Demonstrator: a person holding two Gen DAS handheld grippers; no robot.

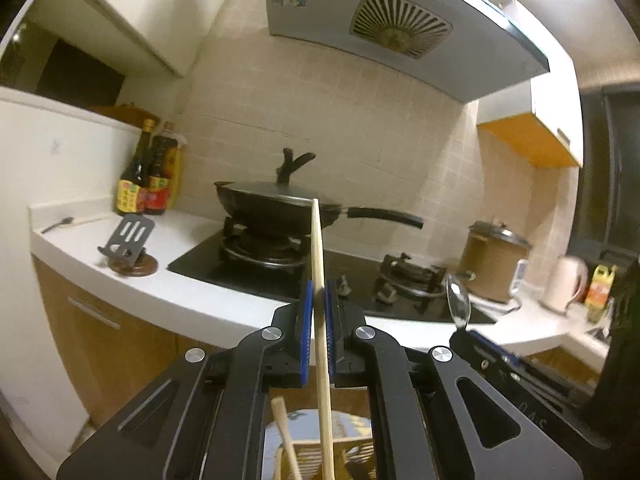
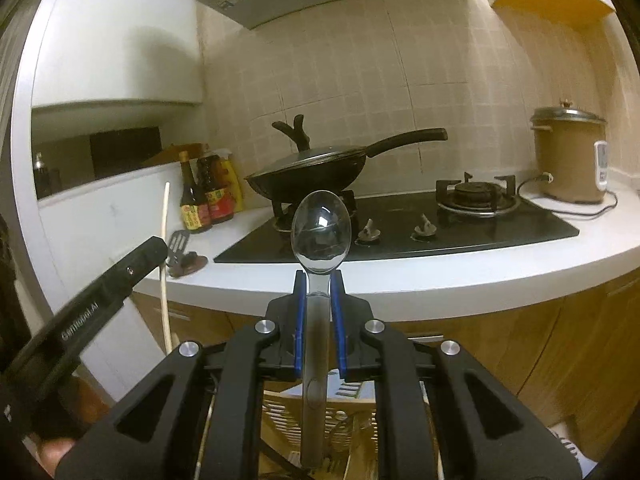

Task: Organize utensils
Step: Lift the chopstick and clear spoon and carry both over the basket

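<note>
My left gripper point(image 1: 318, 292) is shut on a pale wooden chopstick point(image 1: 318, 248) that stands nearly upright, its tip rising in front of the wok. Its lower end reaches down toward a slatted wooden utensil holder point(image 1: 352, 454) below, where another chopstick point(image 1: 285, 436) leans. My right gripper point(image 2: 319, 280) is shut on the handle of a metal spoon point(image 2: 321, 232), bowl up and facing the camera. That spoon point(image 1: 458, 300) also shows at the right of the left wrist view. The left gripper's arm point(image 2: 92, 300) and its chopstick point(image 2: 165, 264) appear at the left of the right wrist view.
A lidded black wok point(image 1: 280, 204) sits on the gas hob point(image 2: 400, 232). Sauce bottles point(image 1: 146, 176) and a slotted turner on a round rest point(image 1: 128, 244) stand on the white counter point(image 2: 440, 280). A small spoon point(image 1: 58, 224) lies far left. A brown rice cooker point(image 2: 568, 160) and a kettle point(image 1: 566, 280) stand right.
</note>
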